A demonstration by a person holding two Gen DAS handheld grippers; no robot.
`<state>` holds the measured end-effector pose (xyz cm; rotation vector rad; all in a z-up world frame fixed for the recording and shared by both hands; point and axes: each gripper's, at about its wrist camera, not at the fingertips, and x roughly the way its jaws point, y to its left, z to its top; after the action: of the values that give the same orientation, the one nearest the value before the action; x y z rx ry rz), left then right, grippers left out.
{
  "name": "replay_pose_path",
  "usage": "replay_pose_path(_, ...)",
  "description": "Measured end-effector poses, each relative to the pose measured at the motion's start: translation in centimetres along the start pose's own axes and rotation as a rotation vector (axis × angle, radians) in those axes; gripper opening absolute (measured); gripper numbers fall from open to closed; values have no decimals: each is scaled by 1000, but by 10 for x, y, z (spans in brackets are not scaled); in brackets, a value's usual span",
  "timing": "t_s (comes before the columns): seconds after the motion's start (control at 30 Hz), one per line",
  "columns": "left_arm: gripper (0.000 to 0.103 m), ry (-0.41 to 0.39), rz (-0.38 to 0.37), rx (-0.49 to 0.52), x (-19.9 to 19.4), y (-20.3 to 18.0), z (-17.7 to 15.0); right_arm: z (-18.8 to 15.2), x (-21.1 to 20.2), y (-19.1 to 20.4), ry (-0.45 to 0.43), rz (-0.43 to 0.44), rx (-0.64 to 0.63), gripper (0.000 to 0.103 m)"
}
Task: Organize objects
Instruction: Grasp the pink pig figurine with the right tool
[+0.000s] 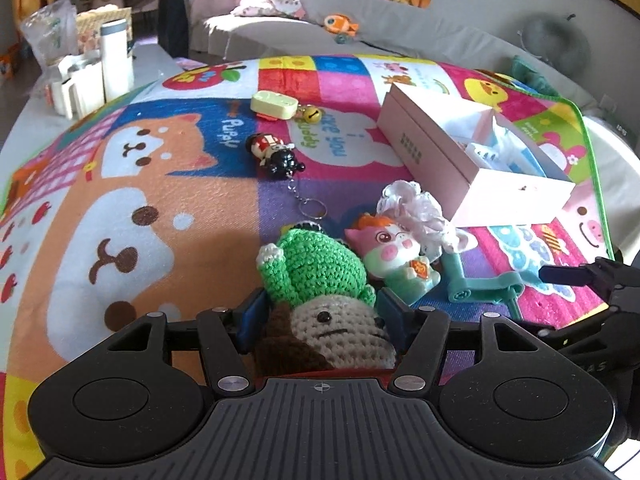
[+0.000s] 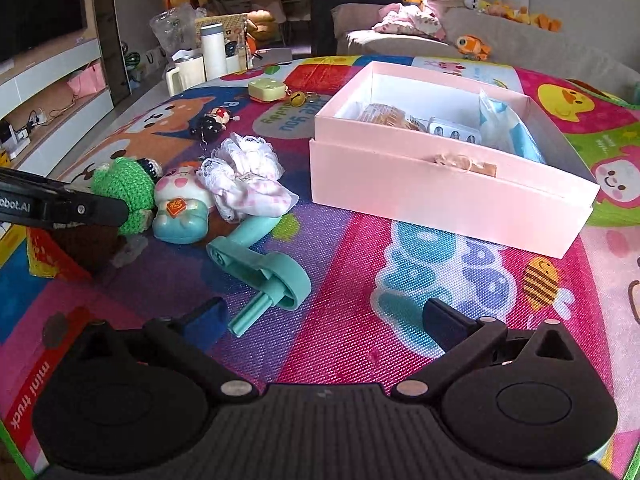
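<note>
My left gripper (image 1: 320,316) is shut on a crocheted doll (image 1: 320,280) with a green hat and beige face; the doll also shows in the right wrist view (image 2: 120,184). Just right of it lie a pig figurine (image 1: 396,256), a white lace scrunchie (image 1: 416,208) and a teal plastic toy (image 1: 480,284). A pink open box (image 2: 440,184) with several items inside stands to the right. My right gripper (image 2: 324,320) is open and empty, low over the mat, with the teal toy (image 2: 260,268) just ahead of its left finger.
On the colourful play mat (image 1: 160,200) farther off lie a black-and-red keychain figure (image 1: 276,152), a yellow case (image 1: 274,106) and a small bell (image 1: 310,114). White bottles and cups (image 1: 108,68) stand at the far left. A sofa with plush toys (image 1: 320,20) lies beyond.
</note>
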<state>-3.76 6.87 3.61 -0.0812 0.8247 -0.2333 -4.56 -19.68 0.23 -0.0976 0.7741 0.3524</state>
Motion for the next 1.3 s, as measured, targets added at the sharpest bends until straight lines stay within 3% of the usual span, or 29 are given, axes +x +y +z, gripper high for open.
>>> replay_pose_path(0.1, 66, 2, -6, -20, -4, 8, 0, 0, -17, 4, -86, 37, 15, 101)
replay_pose_path(0.3, 66, -1, -24, -50, -10, 25, 1, 18, -24, 53, -107, 173, -170, 63)
replay_pose_path(0.33, 66, 5, -30, -39, -11, 24, 1, 21, -19, 62, -105, 169, -199, 59)
replay_pose_path(0.5, 66, 12, -55, -9, -11, 22, -3, 39, 18, 88, -94, 97, -269, 59)
replay_pose_path(0.6, 66, 12, -80, -47, -8, 28, -4, 45, 37, 91, -46, 88, -269, 45)
replay_pose_path(0.97, 65, 19, -81, -63, -6, 24, -6, 26, -51, 51, -139, 150, -202, 44)
replay_pose_path(1.1, 61, 1, -59, -11, -12, 12, -6, 14, -84, 24, -211, 82, -146, 44)
replay_pose_path(1.3, 59, -5, -126, 119, -33, -13, 9, -4, -110, -31, -285, -36, 8, 44)
